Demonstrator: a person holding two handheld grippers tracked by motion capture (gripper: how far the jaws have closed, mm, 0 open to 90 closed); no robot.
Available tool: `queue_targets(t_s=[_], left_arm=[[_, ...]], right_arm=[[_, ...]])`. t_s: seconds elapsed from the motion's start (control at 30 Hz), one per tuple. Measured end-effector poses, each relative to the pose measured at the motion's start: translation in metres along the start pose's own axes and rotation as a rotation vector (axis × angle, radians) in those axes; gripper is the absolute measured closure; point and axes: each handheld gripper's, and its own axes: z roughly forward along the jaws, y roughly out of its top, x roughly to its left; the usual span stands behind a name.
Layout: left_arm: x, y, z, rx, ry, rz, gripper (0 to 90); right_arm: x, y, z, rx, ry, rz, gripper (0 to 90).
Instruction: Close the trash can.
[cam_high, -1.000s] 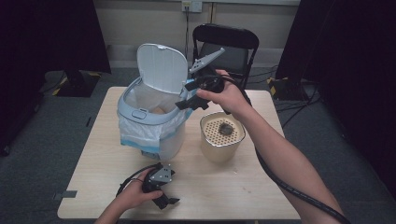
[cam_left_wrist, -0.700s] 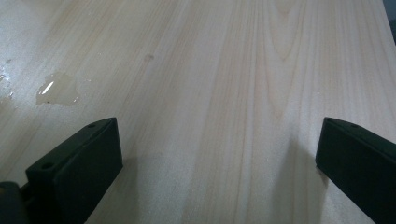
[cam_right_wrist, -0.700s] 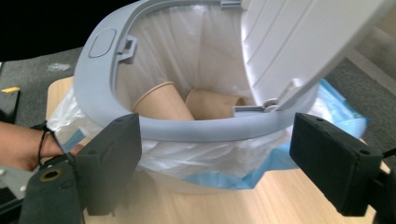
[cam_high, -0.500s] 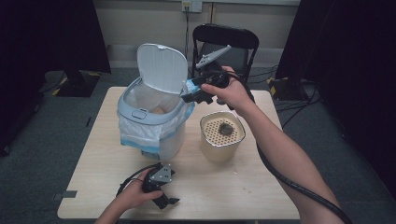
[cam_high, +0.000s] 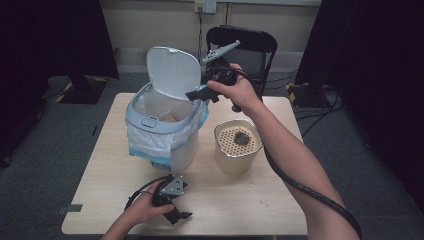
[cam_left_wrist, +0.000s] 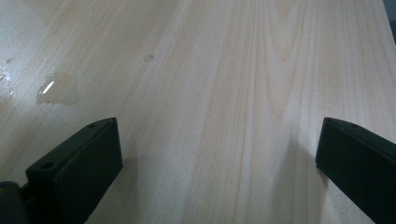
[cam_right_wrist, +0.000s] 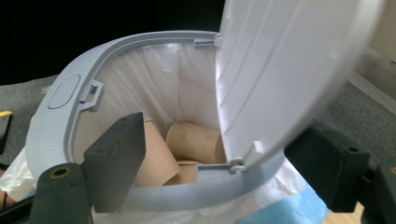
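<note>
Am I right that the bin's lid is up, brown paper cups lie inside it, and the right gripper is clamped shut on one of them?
Not quite. The right gripper is open, its jaws spread near the raised lid and holding nothing, as the right gripper view shows. The lid of the bin is up, and the paper cups do lie inside.

In the high view's upper centre, the person's right hand (cam_high: 239, 91) holds the black two-jaw right tongs (cam_high: 196, 95) raised, bare forearm stretching up from the lower right corner; in the right gripper view its jaws stand wide apart. At the bottom left of centre, the left hand (cam_high: 145, 207) rests low, holding the black left tongs (cam_high: 180, 216), jaws also spread wide.
</note>
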Motion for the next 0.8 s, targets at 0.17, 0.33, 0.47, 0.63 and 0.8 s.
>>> queue_targets(t_s=[0.17, 0.33, 0.47, 0.63, 0.8], left_arm=[[0.0, 0.0, 0.0, -0.002, -0.003, -0.004, 0.0], [0.0, 0.0, 0.0, -0.001, -0.002, -0.005, 0.0], [0.0, 0.0, 0.0, -0.001, -0.003, -0.004, 0.0], [-0.001, 0.0, 0.0, 0.003, -0.01, -0.012, 0.0], [-0.001, 0.0, 0.0, 0.003, -0.009, -0.013, 0.0]], right_arm=[[0.005, 0.002, 0.002, 0.005, -0.008, 0.0, 15.2], [0.007, 0.004, 0.001, 0.008, -0.004, -0.003, 17.1], [0.009, 0.006, 0.001, -0.016, 0.003, -0.017, 21.2], [0.015, 0.011, 0.006, -0.014, 0.002, -0.041, 20.6], [0.019, 0.013, 0.008, -0.005, 0.013, -0.059, 20.6]])
